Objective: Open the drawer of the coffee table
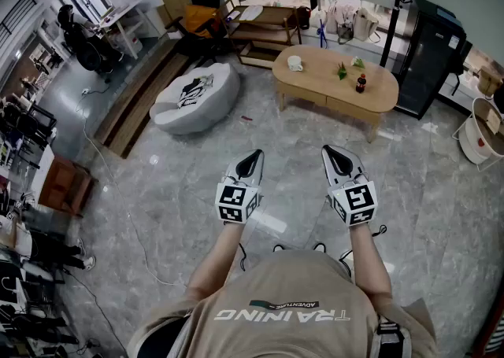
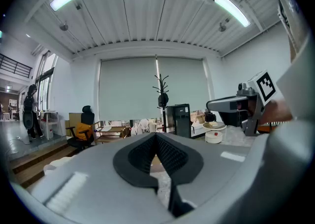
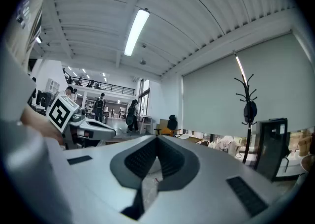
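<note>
Head view: open floor [image 1: 299, 134]; coffee table [image 1: 324, 81] beyond

Left gripper [image 1: 252, 156]: your jaws are closed on nothing, pointing forward, about level.
Right gripper [image 1: 334, 152]: closed too, empty, level.
Forearms [image 1: 221, 252]: both stretched ahead of you, side by side.

Left tongs [image 2: 156, 138], tips together and empty, before a distant coat stand [image 2: 161, 95]; right tongs [image 2: 212, 105] alongside.
</note>
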The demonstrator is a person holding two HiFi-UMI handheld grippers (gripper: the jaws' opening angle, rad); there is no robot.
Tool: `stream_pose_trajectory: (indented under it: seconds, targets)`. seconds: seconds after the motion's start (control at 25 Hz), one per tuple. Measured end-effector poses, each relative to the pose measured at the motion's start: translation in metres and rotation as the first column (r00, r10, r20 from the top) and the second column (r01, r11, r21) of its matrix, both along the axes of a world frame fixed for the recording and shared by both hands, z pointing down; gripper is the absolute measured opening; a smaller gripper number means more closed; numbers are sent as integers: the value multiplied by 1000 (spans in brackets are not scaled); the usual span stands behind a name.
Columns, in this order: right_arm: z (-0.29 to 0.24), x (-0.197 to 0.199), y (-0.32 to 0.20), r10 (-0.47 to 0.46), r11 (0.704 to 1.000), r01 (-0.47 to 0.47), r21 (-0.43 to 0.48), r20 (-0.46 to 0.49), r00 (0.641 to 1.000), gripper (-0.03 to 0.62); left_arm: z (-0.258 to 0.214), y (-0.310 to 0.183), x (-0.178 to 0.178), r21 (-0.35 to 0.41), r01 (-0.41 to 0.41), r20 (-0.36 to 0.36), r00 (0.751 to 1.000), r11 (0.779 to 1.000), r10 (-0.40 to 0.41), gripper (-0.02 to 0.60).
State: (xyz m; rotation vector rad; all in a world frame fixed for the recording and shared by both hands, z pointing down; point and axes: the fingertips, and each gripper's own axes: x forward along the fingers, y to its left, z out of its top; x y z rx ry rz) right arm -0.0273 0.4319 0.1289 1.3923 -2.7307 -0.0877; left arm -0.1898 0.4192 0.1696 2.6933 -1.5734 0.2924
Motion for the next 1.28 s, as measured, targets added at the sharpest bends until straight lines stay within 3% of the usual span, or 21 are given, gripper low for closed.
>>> stream_pose_trajectory:
  seconds: [0.44, 0.68, 0.8, 0.92, 1.28]
  targets:
    - [7, 17, 1, 6, 1000, -7, -6, -21, 1000, 5, 13, 1, 16, -31, -22, -18, 1000, 999, 22, 6]
    - [34, 43, 10, 14, 999, -17, -31, -113, 993, 5, 26, 3, 36, -58, -38, -26, 999, 998, 37, 6]
    - [59, 62, 18, 4, 998, -16, -62, -187, 982, 5, 36, 5, 42, -92, -11, -66, 998, 996, 5, 6]
    - [77, 83, 24, 14, 997, -29, -75, -198, 980, 5, 42, 5, 48, -111, 16, -102, 994, 994, -27, 6]
    - [94, 113, 24, -80, 994, 67, -92, -152, 985, 5, 63, 6, 81, -204, -5, -35, 999, 979, -2, 6]
